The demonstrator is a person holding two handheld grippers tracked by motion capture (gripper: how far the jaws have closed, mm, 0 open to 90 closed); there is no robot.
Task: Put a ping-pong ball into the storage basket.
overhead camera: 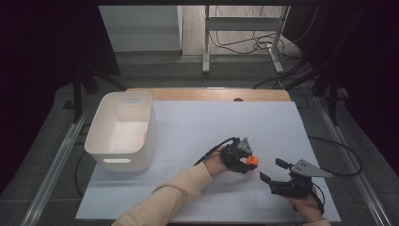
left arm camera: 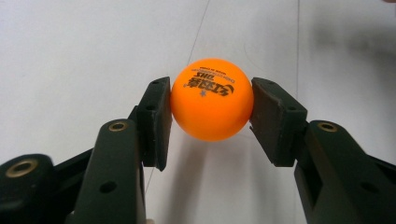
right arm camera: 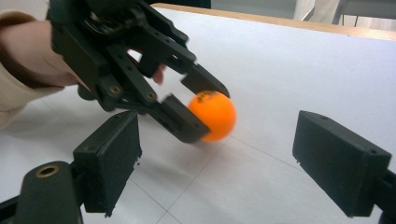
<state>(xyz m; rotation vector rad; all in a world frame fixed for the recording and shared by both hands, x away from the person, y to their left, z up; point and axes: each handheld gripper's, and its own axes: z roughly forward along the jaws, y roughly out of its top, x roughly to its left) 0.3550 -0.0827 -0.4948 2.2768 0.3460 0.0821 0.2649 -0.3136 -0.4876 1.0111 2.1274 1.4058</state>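
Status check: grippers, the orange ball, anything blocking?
Left gripper shut on orange ball. Right gripper open, empty, beside it. White bin far left on the table; nothing in between.

The left gripper point(overhead camera: 248, 160) is a black plastic tool with two blocky jaws, each ending in a flat rectangular pad; brass-coloured screw inserts sit in its jointed links. A grey three-cornered plate rides on top, and a black cable point(overhead camera: 214, 149) loops back from it. The right gripper point(overhead camera: 273, 170) is built the same, black with wide flat pads, a grey triangular plate and a trailing black cable. The person's left arm wears a cream long sleeve point(overhead camera: 174, 195).
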